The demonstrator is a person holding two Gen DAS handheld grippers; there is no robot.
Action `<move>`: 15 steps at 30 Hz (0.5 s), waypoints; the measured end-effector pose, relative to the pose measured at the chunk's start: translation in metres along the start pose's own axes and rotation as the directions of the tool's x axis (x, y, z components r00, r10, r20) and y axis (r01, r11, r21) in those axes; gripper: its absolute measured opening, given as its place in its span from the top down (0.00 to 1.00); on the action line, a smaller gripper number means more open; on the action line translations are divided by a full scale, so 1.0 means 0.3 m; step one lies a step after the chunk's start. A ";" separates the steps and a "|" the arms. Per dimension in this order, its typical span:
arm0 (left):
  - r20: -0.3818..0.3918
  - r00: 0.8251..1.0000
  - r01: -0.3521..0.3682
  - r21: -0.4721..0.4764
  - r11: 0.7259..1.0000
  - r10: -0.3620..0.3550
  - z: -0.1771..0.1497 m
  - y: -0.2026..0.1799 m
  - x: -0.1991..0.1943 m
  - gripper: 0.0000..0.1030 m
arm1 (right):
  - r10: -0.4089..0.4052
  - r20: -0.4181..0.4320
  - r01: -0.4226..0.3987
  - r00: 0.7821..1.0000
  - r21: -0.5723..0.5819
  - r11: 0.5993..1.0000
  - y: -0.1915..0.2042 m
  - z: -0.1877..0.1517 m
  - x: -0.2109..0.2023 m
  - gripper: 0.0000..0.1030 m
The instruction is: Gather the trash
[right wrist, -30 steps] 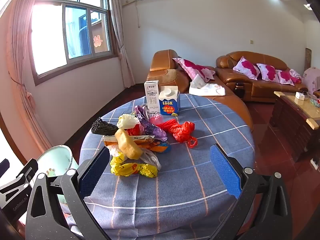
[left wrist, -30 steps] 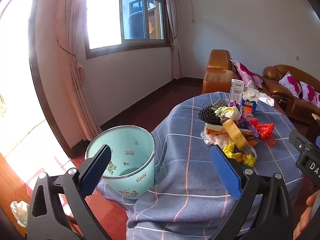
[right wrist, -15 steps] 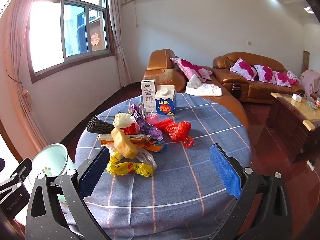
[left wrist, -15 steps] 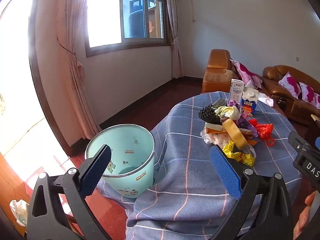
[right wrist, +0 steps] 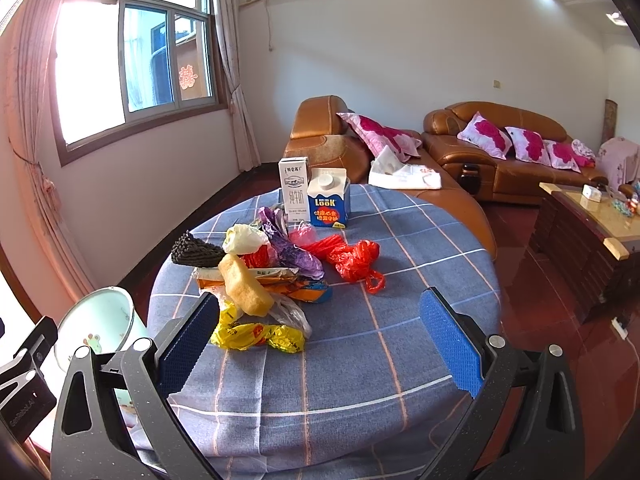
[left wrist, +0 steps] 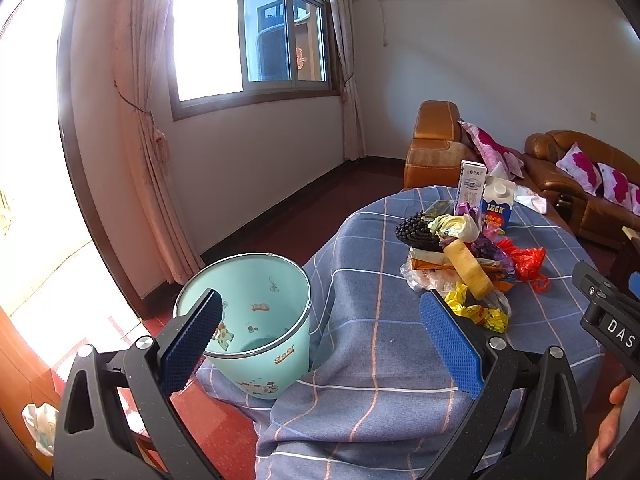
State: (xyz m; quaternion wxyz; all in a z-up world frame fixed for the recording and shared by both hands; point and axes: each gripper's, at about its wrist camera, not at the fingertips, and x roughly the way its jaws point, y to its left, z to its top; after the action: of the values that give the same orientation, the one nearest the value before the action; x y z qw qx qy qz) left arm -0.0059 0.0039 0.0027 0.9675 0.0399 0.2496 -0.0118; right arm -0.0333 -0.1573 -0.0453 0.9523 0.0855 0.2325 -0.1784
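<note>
A heap of trash lies on the round table with the blue checked cloth (right wrist: 360,360): a yellow wrapper (right wrist: 256,334), a yellow sponge roll (right wrist: 244,286), a red plastic bag (right wrist: 354,256), a black ridged piece (right wrist: 196,254), a white milk carton (right wrist: 295,194) and a blue carton (right wrist: 329,204). A mint green bin (left wrist: 248,320) stands left of the table. My left gripper (left wrist: 320,344) is open and empty, between bin and heap. My right gripper (right wrist: 320,344) is open and empty, above the table's near side, its left finger close to the yellow wrapper.
Brown leather sofas with pink cushions (right wrist: 492,148) stand behind the table. A wooden side table (right wrist: 588,224) is at the right. A window with curtains (left wrist: 248,36) is on the left wall. The floor is dark red.
Both grippers have drifted slightly: the right one moved a little forward toward the heap, and the left view shifted slightly toward the bin. Both stayed open.
</note>
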 end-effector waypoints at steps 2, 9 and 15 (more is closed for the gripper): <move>-0.002 1.000 -0.003 0.003 1.000 0.003 -0.002 -0.001 0.003 0.06 | 0.003 0.001 -0.003 1.000 0.002 1.000 -0.001 0.001 -0.002 0.04; 0.007 1.000 -0.002 0.002 1.000 0.002 0.002 -0.003 -0.005 0.06 | 0.006 0.004 -0.006 1.000 -0.003 1.000 0.003 0.000 0.002 0.04; 0.009 1.000 0.000 0.003 1.000 0.000 0.003 -0.003 -0.008 0.06 | 0.004 -0.003 -0.004 1.000 -0.003 1.000 0.012 -0.008 0.000 0.04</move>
State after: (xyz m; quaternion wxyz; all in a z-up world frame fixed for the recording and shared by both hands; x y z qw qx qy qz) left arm -0.0076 0.0028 0.0044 0.9685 0.0415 0.2451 -0.0122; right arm -0.0329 -0.1535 -0.0470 0.9524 0.0849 0.2340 -0.1762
